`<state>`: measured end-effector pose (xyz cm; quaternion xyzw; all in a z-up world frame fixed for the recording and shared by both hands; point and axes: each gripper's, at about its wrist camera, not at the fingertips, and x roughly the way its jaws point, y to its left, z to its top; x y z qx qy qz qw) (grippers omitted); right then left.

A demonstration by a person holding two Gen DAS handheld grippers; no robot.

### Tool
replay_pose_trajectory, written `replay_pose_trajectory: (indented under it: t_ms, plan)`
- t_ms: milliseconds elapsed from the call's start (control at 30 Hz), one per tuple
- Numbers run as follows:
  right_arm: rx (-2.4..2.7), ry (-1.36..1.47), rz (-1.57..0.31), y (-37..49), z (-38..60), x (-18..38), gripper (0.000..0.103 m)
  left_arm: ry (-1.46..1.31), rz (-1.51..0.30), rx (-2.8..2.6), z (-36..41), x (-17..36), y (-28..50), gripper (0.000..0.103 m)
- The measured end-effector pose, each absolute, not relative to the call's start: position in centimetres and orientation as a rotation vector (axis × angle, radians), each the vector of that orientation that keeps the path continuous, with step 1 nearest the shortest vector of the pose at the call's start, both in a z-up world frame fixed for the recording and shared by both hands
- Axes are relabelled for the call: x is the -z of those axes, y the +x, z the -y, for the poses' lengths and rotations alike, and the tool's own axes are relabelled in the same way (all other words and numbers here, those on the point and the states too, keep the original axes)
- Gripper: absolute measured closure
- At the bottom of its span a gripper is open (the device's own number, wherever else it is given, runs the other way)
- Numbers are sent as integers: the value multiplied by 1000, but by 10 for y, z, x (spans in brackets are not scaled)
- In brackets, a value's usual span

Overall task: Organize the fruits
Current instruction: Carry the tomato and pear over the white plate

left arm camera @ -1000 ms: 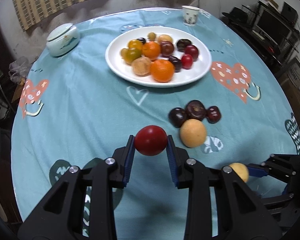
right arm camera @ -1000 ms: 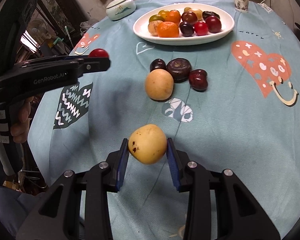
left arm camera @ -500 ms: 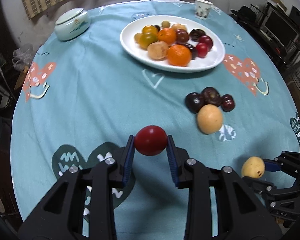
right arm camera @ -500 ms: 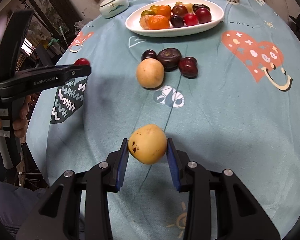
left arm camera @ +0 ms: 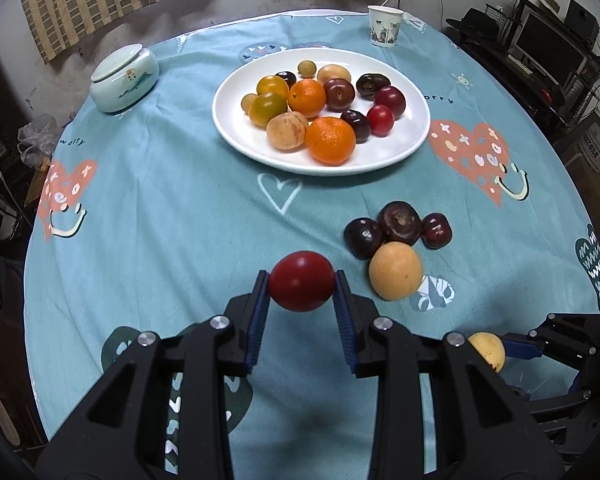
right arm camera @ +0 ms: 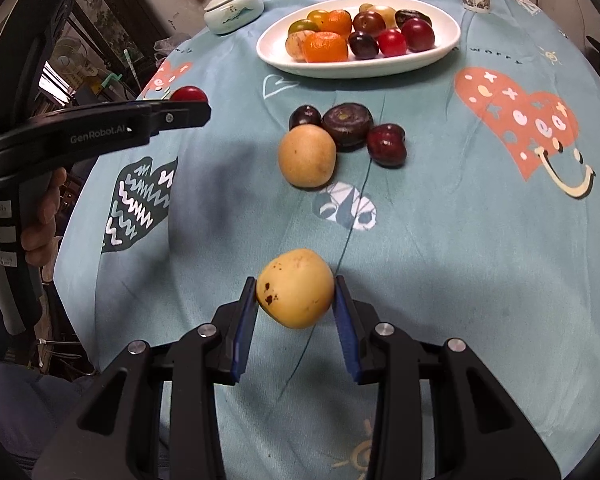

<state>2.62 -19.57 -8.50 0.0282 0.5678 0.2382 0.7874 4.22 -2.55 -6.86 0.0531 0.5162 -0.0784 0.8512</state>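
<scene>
- My left gripper (left arm camera: 302, 286) is clamped on a round, glossy dark red fruit (left arm camera: 302, 286), held between its blue-padded black fingers (left arm camera: 257, 322) above the teal tablecloth with heart and smiley prints (left arm camera: 160, 208).
- My right gripper (right arm camera: 295, 289) is closed on a round pale yellow fruit with small brown spots (right arm camera: 295, 289), also lifted clear of the cloth.
- In the left wrist view the right gripper appears at the lower right, with its yellow fruit partly hidden behind my left gripper's frame.
- In the right wrist view the left gripper reaches in from the left, and the red fruit shows just above its tip.
- Four loose fruits lie together on the cloth between the grippers and the plate: a round tan fruit (left arm camera: 396, 271) nearest me, touching a dark purple round fruit (left arm camera: 363, 238); behind them sit a larger dark brown fruit with a pale stem scar (left arm camera: 400, 223) and a small dark red fruit (left arm camera: 437, 231).
- A wide white ceramic plate (left arm camera: 404, 148) sits farther back, near the table's middle, holding a heap of fruit: two oranges, several yellow-green, tan, dark purple and red ones.
- A pale green lidded ceramic jar (left arm camera: 124, 78) stands at the far left of the table.
- A white patterned paper cup (left arm camera: 385, 26) stands upright at the far edge, beyond the plate.
</scene>
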Motion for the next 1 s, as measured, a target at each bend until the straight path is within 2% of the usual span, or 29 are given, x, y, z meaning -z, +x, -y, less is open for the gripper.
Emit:
replay_pose_trajectory:
  t_ms: [200, 600, 1000]
  plan:
    - [-522, 31, -1186, 47, 193, 73, 65, 118, -1083, 166, 30, 67, 54, 70]
    - [-491, 4, -942, 153, 197, 0, 65, 134, -980, 172, 49, 32, 119, 70]
    - [-449, -18, -928, 228, 195, 5, 65, 68, -961, 164, 39, 33, 178, 70]
